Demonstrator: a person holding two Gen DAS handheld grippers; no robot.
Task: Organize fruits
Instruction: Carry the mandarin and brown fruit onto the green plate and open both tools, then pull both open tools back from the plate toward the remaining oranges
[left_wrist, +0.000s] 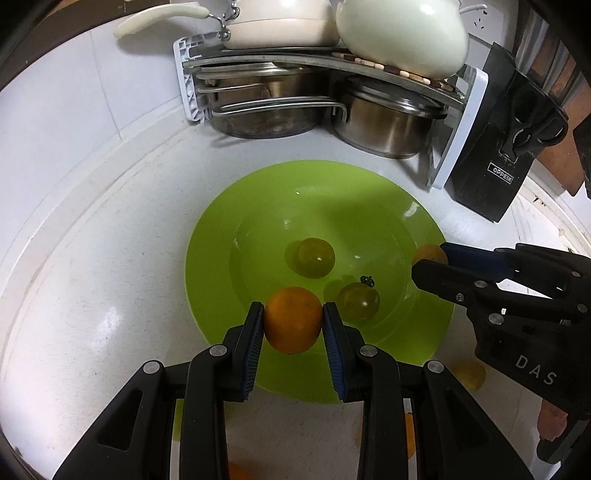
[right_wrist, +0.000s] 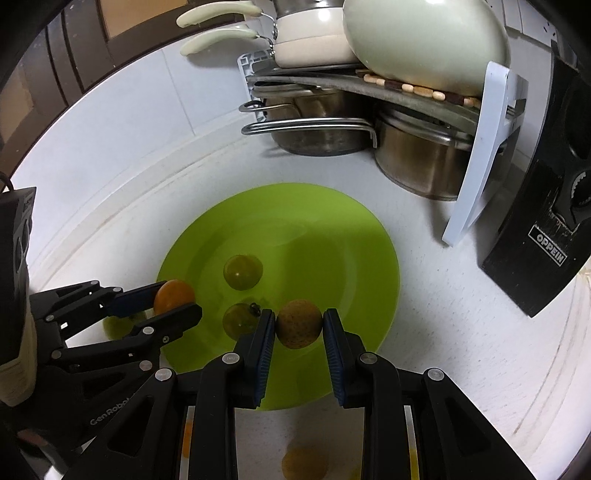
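Note:
A green plate (left_wrist: 258, 192) (right_wrist: 351, 236) lies on the white counter with two green fruits in its bowl (left_wrist: 316, 257) (left_wrist: 359, 301) (right_wrist: 243, 272) (right_wrist: 240, 319). My left gripper (left_wrist: 293, 312) is shut on an orange fruit (left_wrist: 293, 319) over the plate's near rim; from the right wrist the same gripper (right_wrist: 177, 295) and its orange fruit (right_wrist: 173, 296) sit at the plate's left edge. A rough-skinned orange fruit (right_wrist: 299, 324) is pinched by my right gripper (right_wrist: 299, 317) above the plate; in the left wrist view that gripper (left_wrist: 434, 260) and its fruit (left_wrist: 428, 254) hang at the plate's right rim.
Steel pots (left_wrist: 388, 118) sit under a rack (left_wrist: 192, 77) with cream cookware (left_wrist: 402, 33) behind the plate. A black knife block (left_wrist: 495, 162) stands at the right. More orange and yellow fruits lie on the counter near me (left_wrist: 471, 373) (right_wrist: 304, 463).

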